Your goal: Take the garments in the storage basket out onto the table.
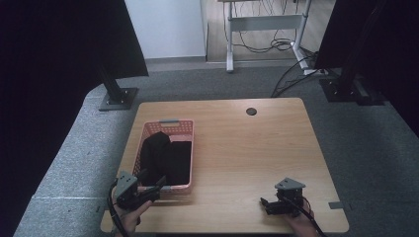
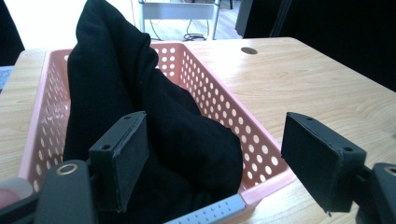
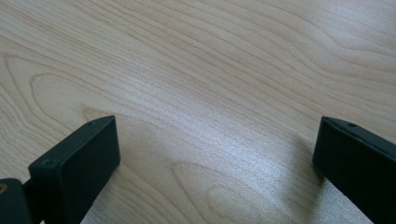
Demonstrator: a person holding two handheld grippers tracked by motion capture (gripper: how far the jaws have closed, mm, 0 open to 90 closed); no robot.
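Note:
A pink perforated basket [image 1: 188, 138] [image 2: 219, 100] stands on the left half of the wooden table [image 1: 247, 148]. Black cloth [image 1: 165, 155] [image 2: 140, 107] is bundled inside it and rises above the rim. My left gripper [image 1: 150, 187] [image 2: 217, 158] is open at the basket's near end, with its jaws spread across the near right corner and nothing between them. My right gripper [image 1: 264, 205] [image 3: 215, 163] is open low over bare wood [image 3: 210, 93] near the table's front right, pointing left and holding nothing.
A round dark cable hole [image 1: 251, 111] [image 2: 249, 50] sits near the table's far edge. Grey carpet [image 1: 365, 138] surrounds the table. Black stand bases [image 1: 118, 98] are on the floor at the back left and back right, and a desk frame with cables [image 1: 267, 29] is behind.

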